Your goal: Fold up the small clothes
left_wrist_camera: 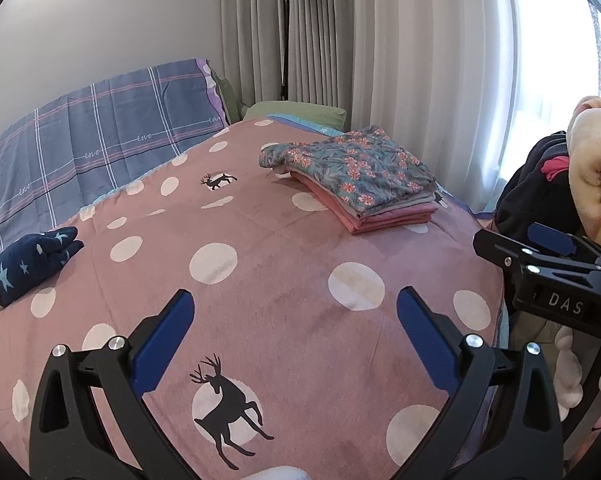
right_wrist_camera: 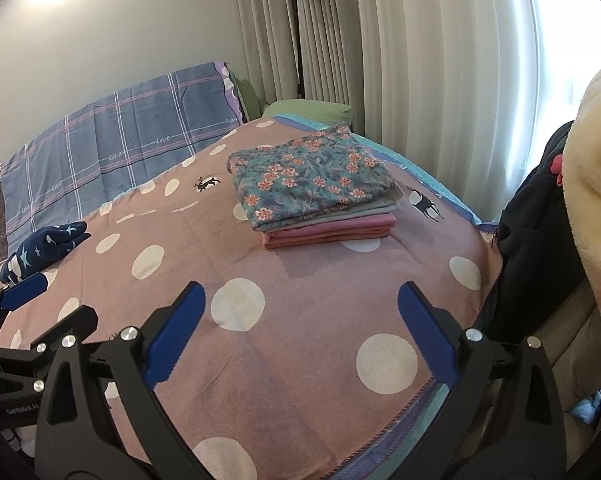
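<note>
Floral garment point(right_wrist_camera: 308, 184) tops folded stack point(right_wrist_camera: 332, 230) on bed point(right_wrist_camera: 300, 360).

Bedroom: bed point(left_wrist_camera: 284, 248), curtains point(left_wrist_camera: 400, 40)

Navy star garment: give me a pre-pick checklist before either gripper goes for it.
1. Left gripper open, empty: ok.
2. Right gripper open, empty: ok.
3. Navy star garment unfolded, bunched at the bed's left edge: ok.
4. Folded stack tidy, apart from the garment: ok.
5. Blanket bare in the middle for folding: ok.
6. Garment's far end, cut off in both views: cannot tell.
</note>
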A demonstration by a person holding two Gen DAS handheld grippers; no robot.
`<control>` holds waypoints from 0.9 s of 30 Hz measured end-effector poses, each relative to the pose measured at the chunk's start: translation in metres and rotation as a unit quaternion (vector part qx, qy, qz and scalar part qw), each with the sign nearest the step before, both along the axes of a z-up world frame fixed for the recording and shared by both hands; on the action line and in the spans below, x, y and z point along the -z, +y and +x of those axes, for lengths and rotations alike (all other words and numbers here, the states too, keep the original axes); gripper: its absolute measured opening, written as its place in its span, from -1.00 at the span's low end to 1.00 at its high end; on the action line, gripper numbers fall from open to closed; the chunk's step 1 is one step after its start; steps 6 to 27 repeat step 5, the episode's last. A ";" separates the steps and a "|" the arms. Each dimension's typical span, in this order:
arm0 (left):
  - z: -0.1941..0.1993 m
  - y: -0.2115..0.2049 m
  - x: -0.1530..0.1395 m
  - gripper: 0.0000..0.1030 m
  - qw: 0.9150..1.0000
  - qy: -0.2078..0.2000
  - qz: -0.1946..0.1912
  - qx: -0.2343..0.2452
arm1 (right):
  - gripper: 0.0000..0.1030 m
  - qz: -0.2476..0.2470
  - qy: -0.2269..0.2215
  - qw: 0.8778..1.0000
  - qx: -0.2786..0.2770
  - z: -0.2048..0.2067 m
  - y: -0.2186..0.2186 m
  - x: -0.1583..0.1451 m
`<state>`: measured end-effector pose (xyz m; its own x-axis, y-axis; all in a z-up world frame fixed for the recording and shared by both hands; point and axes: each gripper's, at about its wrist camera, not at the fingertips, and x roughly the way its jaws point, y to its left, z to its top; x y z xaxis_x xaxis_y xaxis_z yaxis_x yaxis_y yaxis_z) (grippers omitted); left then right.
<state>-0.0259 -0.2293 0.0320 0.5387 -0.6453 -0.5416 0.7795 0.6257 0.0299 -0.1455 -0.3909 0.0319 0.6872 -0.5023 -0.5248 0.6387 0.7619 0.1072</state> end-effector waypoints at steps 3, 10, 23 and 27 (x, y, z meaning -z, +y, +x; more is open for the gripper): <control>0.000 0.000 0.001 0.97 1.000 0.000 0.002 0.001 | 0.92 0.002 0.001 1.000 0.000 0.000 0.000 0.000; 0.000 0.000 0.001 0.97 1.000 0.000 0.002 0.001 | 0.92 0.002 0.002 1.000 -0.002 0.002 -0.001 0.001; 0.000 0.000 0.001 0.97 1.000 0.000 0.002 0.001 | 0.92 0.002 0.002 1.000 -0.002 0.002 -0.001 0.001; 0.000 0.000 0.001 0.97 1.000 0.000 0.002 0.001 | 0.92 0.002 0.002 1.000 -0.002 0.002 -0.001 0.001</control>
